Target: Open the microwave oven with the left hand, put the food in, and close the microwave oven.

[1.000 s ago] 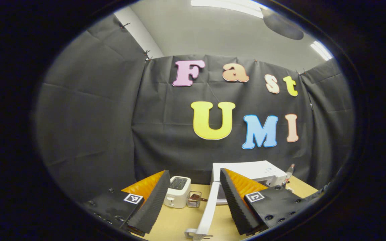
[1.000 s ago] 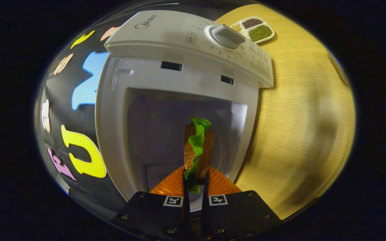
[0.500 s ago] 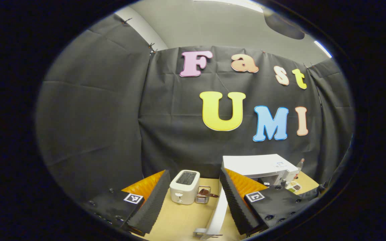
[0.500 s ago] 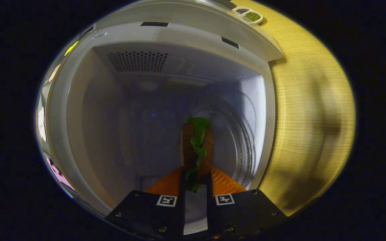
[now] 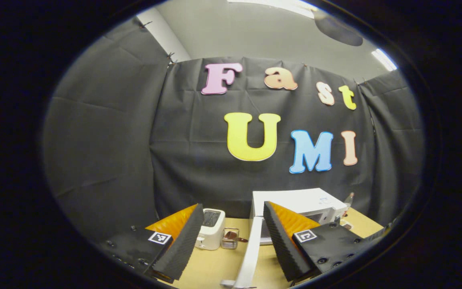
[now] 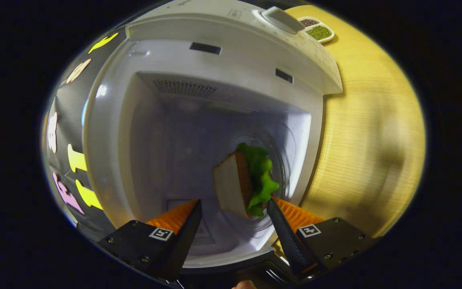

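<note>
The white microwave fills the right gripper view, its cavity open. A sandwich of brown bread and green lettuce rests on the glass turntable inside. My right gripper is open at the cavity's mouth, one finger on each side of the sandwich, touching neither side. In the left gripper view the microwave stands farther off with its door swung open, seen edge-on. My left gripper is open and holds nothing, close to the door's edge.
A white toaster and a small wire rack stand left of the microwave on the wooden table. A divided dish of beans sits beyond the microwave's control knob.
My right gripper has opened and let go of the sandwich, which now lies tilted on the turntable; the gripper has drawn back a little. The left gripper has only shifted slightly.
</note>
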The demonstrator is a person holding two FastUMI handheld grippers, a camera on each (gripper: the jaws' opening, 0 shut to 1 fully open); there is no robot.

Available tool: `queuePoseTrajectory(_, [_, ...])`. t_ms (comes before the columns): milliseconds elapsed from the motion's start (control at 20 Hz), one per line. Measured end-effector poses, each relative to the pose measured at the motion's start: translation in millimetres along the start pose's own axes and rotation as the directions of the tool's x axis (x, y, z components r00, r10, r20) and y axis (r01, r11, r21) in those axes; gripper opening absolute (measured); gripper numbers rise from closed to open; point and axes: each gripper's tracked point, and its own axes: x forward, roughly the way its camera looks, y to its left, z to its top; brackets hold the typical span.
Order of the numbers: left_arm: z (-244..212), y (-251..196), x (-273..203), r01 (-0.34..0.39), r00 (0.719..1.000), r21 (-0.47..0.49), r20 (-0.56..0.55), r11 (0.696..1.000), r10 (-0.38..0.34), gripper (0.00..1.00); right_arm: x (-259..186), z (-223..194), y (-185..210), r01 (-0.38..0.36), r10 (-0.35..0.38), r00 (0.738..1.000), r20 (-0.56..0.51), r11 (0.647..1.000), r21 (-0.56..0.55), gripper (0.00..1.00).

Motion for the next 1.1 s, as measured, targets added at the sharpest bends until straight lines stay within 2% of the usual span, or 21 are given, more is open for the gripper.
queuePoseTrajectory(200, [2,-22,1,0.066,0.998,-0.007,0.024,0.998,-0.066,0.95,-41,22,11,-0.05,0.049,0.999,-0.013,0.994,-0.099,0.97])
queuePoseTrajectory(300, [3,-36,-1,0.102,0.994,-0.014,0.036,0.995,-0.101,0.98,-66,32,17,-0.073,0.07,0.997,-0.023,0.98,-0.186,0.97])
queuePoseTrajectory(450, [1,-52,-3,0.148,0.988,-0.02,0.046,0.989,-0.147,0.98,-104,53,24,-0.078,0.088,0.996,0.013,0.934,-0.348,0.97])
queuePoseTrajectory(600, [-3,-68,-6,0.188,0.981,-0.026,0.047,0.982,-0.186,0.98,-139,72,39,-0.103,0.135,0.99,0.036,0.879,-0.466,0.98])
queuePoseTrajectory(850, [-7,-87,-16,0.237,0.971,-0.023,0.05,0.971,-0.235,0.97,-209,102,72,-0.123,0.221,0.973,0.073,0.755,-0.644,0.98])
queuePoseTrajectory(950, [-11,-95,-18,0.261,0.965,-0.027,0.047,0.965,-0.259,0.95,-236,121,78,-0.076,0.232,0.965,0.118,0.687,-0.723,0.98])
queuePoseTrajectory(1100, [-14,-99,-21,0.262,0.964,-0.008,0.054,0.965,-0.262,0.97,-279,151,91,0.006,0.273,0.942,0.194,0.565,-0.825,0.97])
